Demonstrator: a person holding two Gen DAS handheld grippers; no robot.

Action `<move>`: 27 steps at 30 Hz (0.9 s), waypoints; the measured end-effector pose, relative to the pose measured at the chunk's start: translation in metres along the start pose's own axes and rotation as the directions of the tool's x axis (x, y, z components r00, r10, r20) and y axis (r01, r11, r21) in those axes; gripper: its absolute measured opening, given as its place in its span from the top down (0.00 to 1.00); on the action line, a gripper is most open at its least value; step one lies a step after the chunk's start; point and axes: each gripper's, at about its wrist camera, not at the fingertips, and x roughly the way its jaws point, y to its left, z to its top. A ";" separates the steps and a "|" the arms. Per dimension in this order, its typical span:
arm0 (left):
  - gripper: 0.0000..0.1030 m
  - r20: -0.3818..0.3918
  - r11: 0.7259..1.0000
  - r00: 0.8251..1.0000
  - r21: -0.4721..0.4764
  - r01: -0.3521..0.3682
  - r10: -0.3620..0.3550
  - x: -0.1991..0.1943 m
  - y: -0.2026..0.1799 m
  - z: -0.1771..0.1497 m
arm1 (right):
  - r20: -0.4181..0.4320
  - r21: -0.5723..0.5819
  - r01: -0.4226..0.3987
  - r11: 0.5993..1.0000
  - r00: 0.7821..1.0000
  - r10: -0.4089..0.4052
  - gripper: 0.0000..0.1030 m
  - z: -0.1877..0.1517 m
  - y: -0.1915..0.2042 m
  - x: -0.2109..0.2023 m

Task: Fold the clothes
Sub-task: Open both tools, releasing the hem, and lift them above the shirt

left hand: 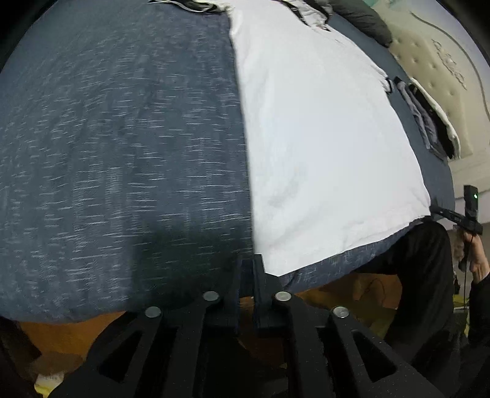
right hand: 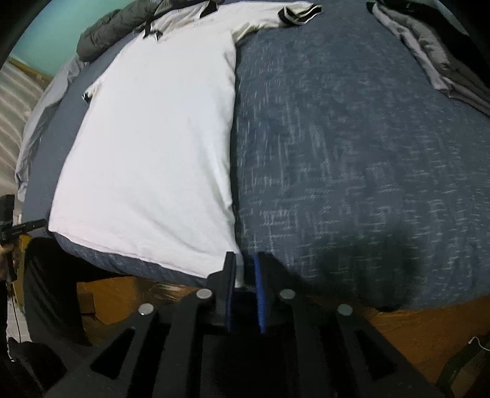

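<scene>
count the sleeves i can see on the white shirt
2: one sleeve with a dark cuff lies spread out at the far right of the white shirt; the other is at its left edge, mostly tucked under.

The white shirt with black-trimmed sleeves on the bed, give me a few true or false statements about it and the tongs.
1. The white shirt with black-trimmed sleeves lies spread flat on the dark blue flecked bedspread. True.
2. The right tongs have a bottom corner of the shirt's hem between their fingers. True.
3. The shirt is already folded into a small square. False: it lies at full length, one sleeve stretched out sideways.
4. The left tongs are at the shirt's collar. False: they are at the hem edge, nearest the camera.
5. Folded grey clothes lie further along the bed. True.
</scene>
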 end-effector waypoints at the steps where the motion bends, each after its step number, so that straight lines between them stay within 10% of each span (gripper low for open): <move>1: 0.87 0.006 1.000 1.000 -0.003 -0.005 0.005 -0.004 -0.001 0.004 | 0.017 0.008 -0.012 1.000 1.000 0.012 0.83 0.003 -0.002 -0.006; 6: 0.70 0.106 0.999 0.994 -0.039 -0.001 0.005 -0.030 0.007 0.044 | 0.106 0.047 -0.048 0.998 0.993 0.043 0.70 0.031 -0.009 -0.027; 27: 0.67 0.351 0.977 0.936 -0.196 0.087 -0.013 0.029 0.039 0.241 | 0.299 0.254 -0.281 0.926 0.933 0.201 0.54 0.178 -0.046 0.014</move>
